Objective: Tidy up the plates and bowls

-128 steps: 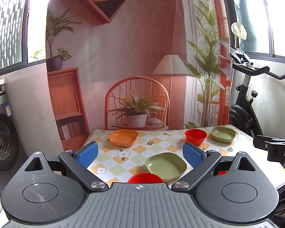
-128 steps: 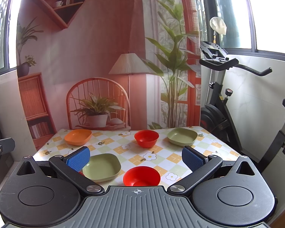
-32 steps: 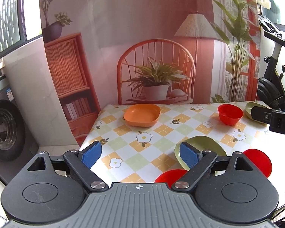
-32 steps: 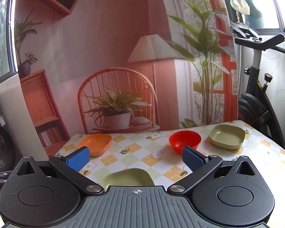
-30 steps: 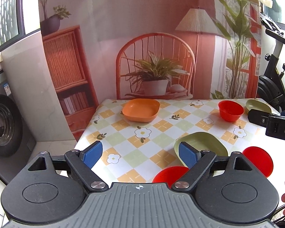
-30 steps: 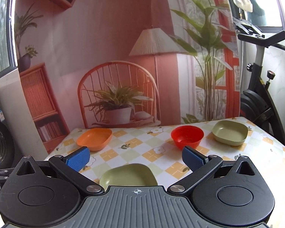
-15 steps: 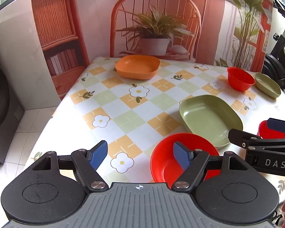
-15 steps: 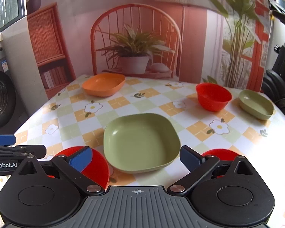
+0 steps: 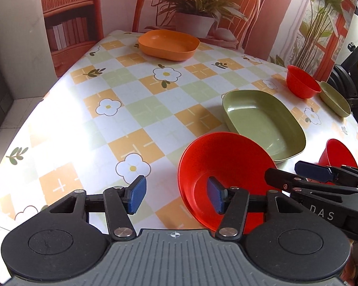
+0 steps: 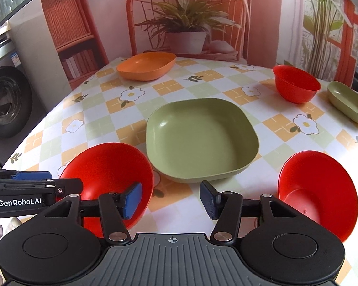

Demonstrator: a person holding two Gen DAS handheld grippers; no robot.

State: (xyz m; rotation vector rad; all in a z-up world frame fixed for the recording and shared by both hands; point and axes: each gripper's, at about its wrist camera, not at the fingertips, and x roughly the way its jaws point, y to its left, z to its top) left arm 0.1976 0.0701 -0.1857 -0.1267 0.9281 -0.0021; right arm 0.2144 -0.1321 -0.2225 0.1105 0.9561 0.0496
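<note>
1. While both grippers sit low over the near edge of the table (image 9: 59, 128), I read the left gripper (image 9: 176, 194) as lined up to take the near-left red bowl (image 9: 226, 164): its fingers are spread, with the right pad inside the bowl and the left pad outside over the cloth, so the rim lies between them, not yet pinched.
2. My right gripper (image 10: 169, 200) also has its fingers spread and holds nothing. It hangs in the gap between that same bowl and the near-right red bowl (image 10: 322, 190), its left pad at the first bowl's rim; I cannot tell if it touches.
3. Just beyond, the big green plate (image 10: 200, 138) sits mid-table, close behind both near bowls. I judge it the likeliest thing to bump when lifting either one.
4. Farther off to the right stand a third red bowl (image 10: 296, 84) and a small green dish (image 10: 348, 103), near each other, which looks a sensible spot for stacking red on red.
5. At the far left edge rests the orange plate (image 10: 146, 65), well apart from everything, with the printed backdrop (image 10: 186, 12) behind.
</note>
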